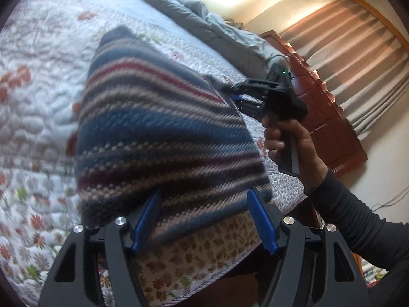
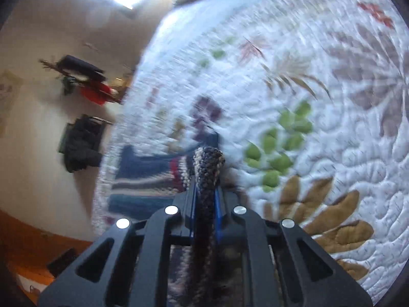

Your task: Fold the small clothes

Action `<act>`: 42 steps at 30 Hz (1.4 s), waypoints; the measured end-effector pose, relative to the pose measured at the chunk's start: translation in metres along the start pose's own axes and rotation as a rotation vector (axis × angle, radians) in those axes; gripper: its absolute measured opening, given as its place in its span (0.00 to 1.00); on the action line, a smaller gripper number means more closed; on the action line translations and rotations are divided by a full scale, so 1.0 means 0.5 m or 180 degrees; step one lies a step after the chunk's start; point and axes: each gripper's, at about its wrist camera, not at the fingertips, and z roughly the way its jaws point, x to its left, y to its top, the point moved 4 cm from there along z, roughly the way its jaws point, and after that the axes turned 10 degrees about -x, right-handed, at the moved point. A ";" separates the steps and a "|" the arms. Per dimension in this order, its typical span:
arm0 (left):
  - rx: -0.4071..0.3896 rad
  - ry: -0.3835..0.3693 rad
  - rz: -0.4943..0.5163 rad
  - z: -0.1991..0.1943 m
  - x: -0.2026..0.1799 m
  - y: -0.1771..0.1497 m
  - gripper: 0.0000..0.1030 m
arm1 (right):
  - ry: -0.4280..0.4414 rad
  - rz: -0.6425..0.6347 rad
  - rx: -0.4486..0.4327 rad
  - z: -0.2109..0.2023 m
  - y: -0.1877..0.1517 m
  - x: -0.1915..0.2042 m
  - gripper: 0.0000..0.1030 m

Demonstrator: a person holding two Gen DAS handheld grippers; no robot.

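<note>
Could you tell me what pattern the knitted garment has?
Blue, grey and red stripes, clearest in the left wrist view.

White floral quilt (image 1: 38, 97) covers the bed, and a grey duvet (image 1: 204, 20) is bunched up at its far side. Wooden headboard (image 1: 324, 117) beside that, beige curtains (image 1: 358, 58) behind. On the wall in the right view, dark clothes (image 2: 81, 143) hang with something red (image 2: 95, 93) above them.

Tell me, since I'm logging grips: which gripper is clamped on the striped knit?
The right gripper: its fingers pinch a bunched edge of the striped knit. The left gripper stands open around the hem.
</note>
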 end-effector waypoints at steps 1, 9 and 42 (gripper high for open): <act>-0.0025 -0.0033 -0.0046 -0.003 0.004 -0.001 0.67 | -0.0038 -0.0015 0.0038 0.009 -0.010 -0.005 0.16; -0.0091 -0.0043 -0.0104 -0.004 0.004 -0.003 0.70 | 0.0294 -0.0388 -0.0315 -0.157 -0.089 0.087 0.24; -0.0936 0.2069 0.0848 -0.240 -0.280 -0.154 0.96 | -0.1065 -0.1777 -0.0907 -0.442 -0.501 0.343 0.96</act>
